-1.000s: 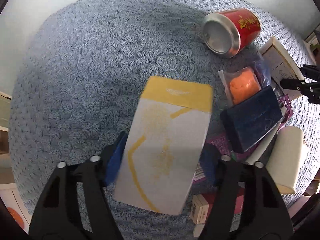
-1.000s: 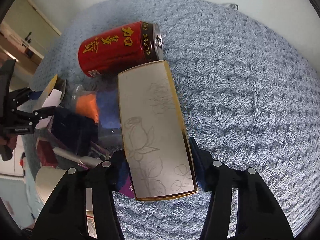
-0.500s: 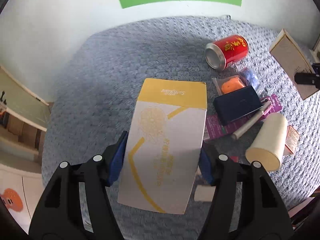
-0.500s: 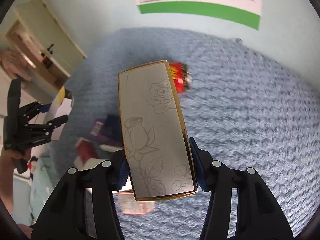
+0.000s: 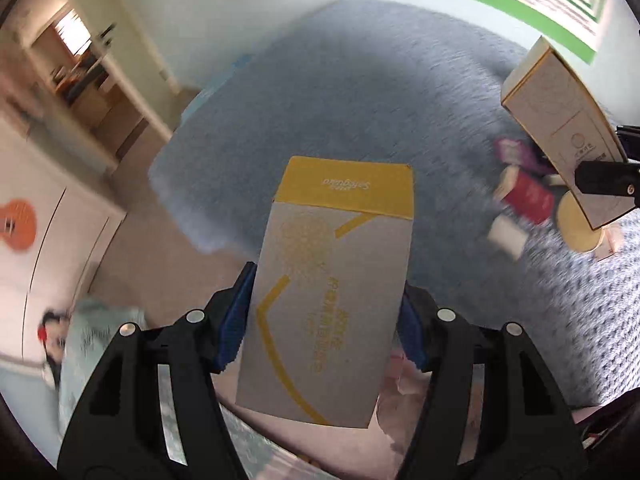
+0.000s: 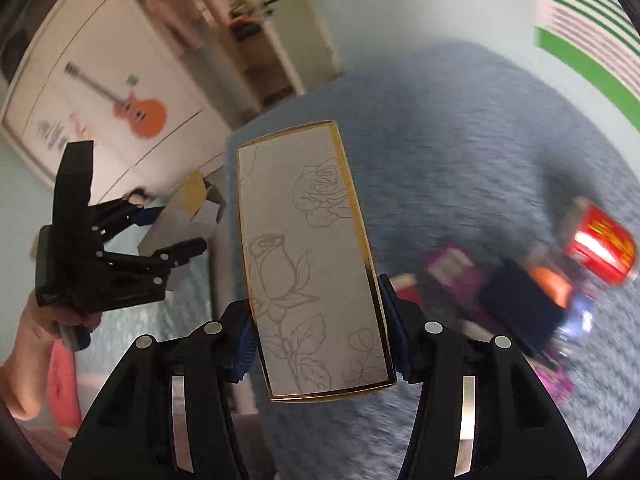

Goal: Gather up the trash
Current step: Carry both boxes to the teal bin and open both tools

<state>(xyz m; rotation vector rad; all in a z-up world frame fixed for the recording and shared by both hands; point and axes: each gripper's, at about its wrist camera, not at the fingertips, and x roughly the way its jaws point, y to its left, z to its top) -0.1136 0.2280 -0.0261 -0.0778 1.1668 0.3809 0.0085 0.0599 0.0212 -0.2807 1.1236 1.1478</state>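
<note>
My left gripper (image 5: pixel 326 320) is shut on a white and yellow carton (image 5: pixel 332 280) and holds it in the air over the left edge of the blue-grey rug (image 5: pixel 380 92). My right gripper (image 6: pixel 318 344) is shut on a flat box with gold edges and rose drawings (image 6: pixel 312 260), also lifted above the rug (image 6: pixel 460 140). The rose box also shows at the right of the left wrist view (image 5: pixel 568 120). The left gripper with its carton shows at the left of the right wrist view (image 6: pixel 132 248).
Trash lies on the rug: a red can (image 6: pixel 604 248), a dark blue box (image 6: pixel 520 300), an orange packet (image 6: pixel 554 286), purple wrappers (image 6: pixel 448 268), a red pack (image 5: pixel 528 196) and a cream roll (image 5: pixel 576 224). A white cupboard with a guitar sticker (image 6: pixel 136 108) stands at the left.
Both grippers have lifted their boxes higher and swung left, away from the trash pile. The views now take in the cupboard and floor beyond the rug's edge.
</note>
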